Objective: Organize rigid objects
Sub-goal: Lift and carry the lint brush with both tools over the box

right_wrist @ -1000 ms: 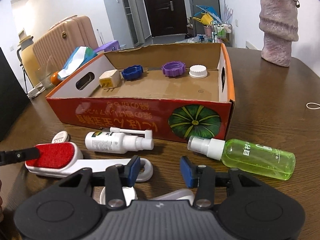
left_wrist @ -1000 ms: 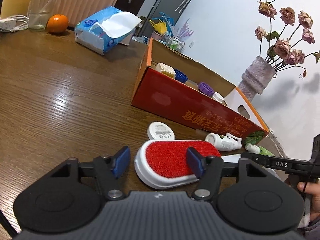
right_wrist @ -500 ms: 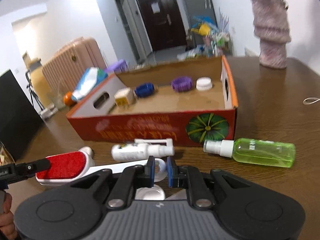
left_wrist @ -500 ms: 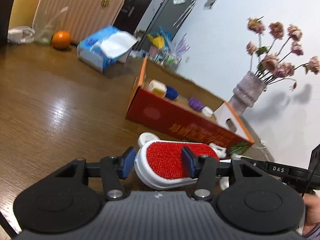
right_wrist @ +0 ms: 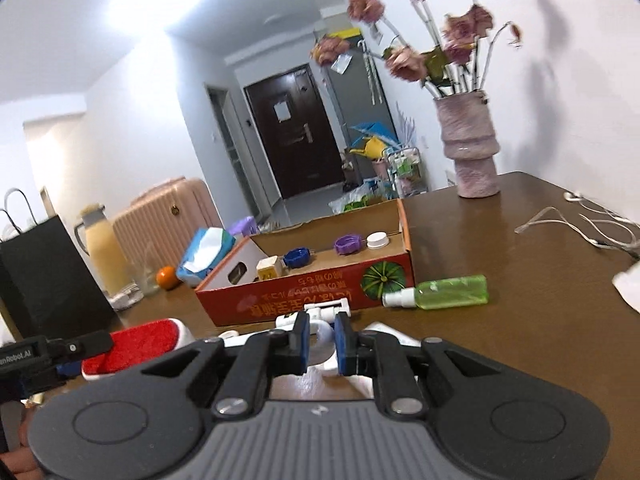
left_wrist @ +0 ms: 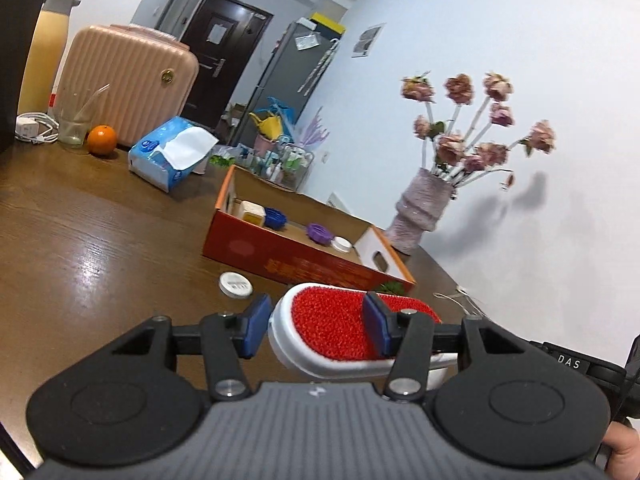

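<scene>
Both hands on one item! The left hand-held gripper (left_wrist: 316, 330) is clamped across the red head of the lint brush (left_wrist: 340, 330), blue pads pressing either side. The right hand-held gripper (right_wrist: 322, 338) is squeezed tight on the brush's white handle loop (right_wrist: 322, 336). The brush rides above the wooden surface (left_wrist: 80, 248), clear of it. At twelve o'clock from the right gripper sits the cardboard box (right_wrist: 312, 292); the green spray bottle (right_wrist: 444, 292) lies on the surface at two o'clock.
</scene>
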Demonstrator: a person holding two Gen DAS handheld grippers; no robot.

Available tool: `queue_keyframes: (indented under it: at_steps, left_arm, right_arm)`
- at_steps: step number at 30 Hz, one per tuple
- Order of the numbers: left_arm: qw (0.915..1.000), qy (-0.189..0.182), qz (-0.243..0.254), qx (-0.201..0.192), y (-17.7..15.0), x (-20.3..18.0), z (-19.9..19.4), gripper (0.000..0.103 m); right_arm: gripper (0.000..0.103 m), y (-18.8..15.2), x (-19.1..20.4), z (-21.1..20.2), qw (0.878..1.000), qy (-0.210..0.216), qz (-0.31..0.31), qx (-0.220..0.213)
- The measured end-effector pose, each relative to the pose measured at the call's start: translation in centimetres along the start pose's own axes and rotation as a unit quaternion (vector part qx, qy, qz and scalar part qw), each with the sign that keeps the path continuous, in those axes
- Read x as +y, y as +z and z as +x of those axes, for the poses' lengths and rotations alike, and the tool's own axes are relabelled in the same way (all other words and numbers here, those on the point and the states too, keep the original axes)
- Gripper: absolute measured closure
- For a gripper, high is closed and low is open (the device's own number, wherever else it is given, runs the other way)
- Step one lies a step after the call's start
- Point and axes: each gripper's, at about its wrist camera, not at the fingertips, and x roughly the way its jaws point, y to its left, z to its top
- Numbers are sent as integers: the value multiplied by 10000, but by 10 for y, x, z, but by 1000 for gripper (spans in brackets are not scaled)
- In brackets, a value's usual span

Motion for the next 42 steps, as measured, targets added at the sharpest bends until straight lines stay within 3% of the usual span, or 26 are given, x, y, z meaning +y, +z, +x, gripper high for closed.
queue_keyframes:
  at_steps: [11, 21, 28, 37, 42]
  left_arm:
    - [9992, 8, 235, -325, -14, -31, -62, 52]
    - [9996, -79, 161, -225, -11, -35, -57, 52]
    - [9996, -148, 54, -238, 32, -23, -19, 51]
    - [9996, -203, -20, -170, 112, -3, 74, 52]
    - [9999, -105, 18, -19, 139, 9, 127, 52]
  right_arm:
    - [90, -26, 15, -76, 9989, -1, -161, -448]
    - [90, -30, 12, -89, 9980, -55, -181, -596]
    - [90, -1, 10, -55, 9976, 80, -286, -623]
    - [90, 78, 12, 36, 9960, 129, -614, -631]
    - [90, 107, -4, 91, 9982, 242, -370, -414]
